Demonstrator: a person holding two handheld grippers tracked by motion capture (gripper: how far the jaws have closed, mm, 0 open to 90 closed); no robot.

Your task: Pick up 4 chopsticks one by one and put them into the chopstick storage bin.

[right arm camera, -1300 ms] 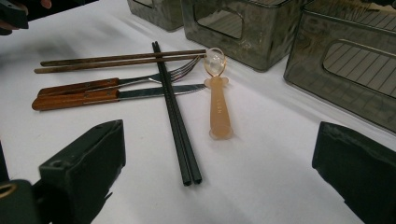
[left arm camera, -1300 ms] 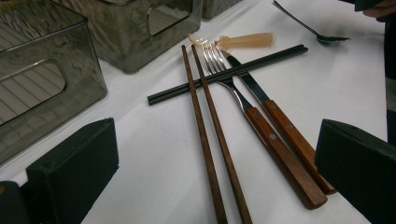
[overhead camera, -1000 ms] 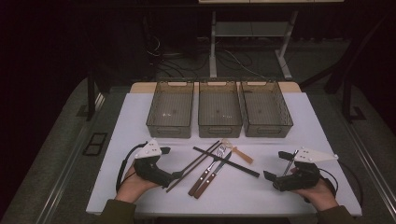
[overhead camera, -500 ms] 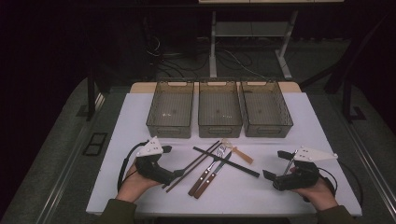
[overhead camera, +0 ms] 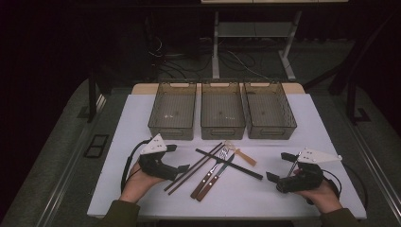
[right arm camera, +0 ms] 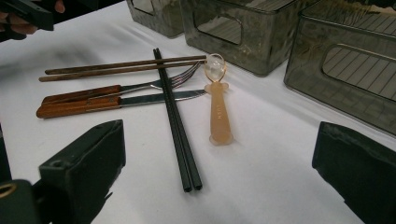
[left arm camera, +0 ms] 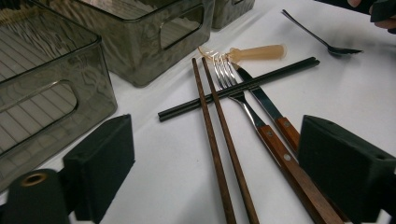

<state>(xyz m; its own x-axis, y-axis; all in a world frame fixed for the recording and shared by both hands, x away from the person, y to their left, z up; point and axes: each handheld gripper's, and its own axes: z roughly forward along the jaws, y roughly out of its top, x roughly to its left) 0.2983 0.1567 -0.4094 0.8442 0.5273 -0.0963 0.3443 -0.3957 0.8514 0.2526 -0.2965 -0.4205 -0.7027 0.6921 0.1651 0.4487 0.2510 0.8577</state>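
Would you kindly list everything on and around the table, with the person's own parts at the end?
bins: 3, smoky clear plastic, in a row at the table's far side, nothing seen in them
brown chopsticks: 2, dark wood, side by side near the left gripper
black chopsticks: 2, lying across the fork and knife
fork: 1, steel with wooden handle, mid-table
knife: 1, steel with wooden handle, beside the fork
small spoon: 1, translucent amber, near the middle bin
dark spoon: 1, near the right gripper
table: 1, white top
left gripper: 1, black, open, in the left hand
right gripper: 1, black, open, in the right hand
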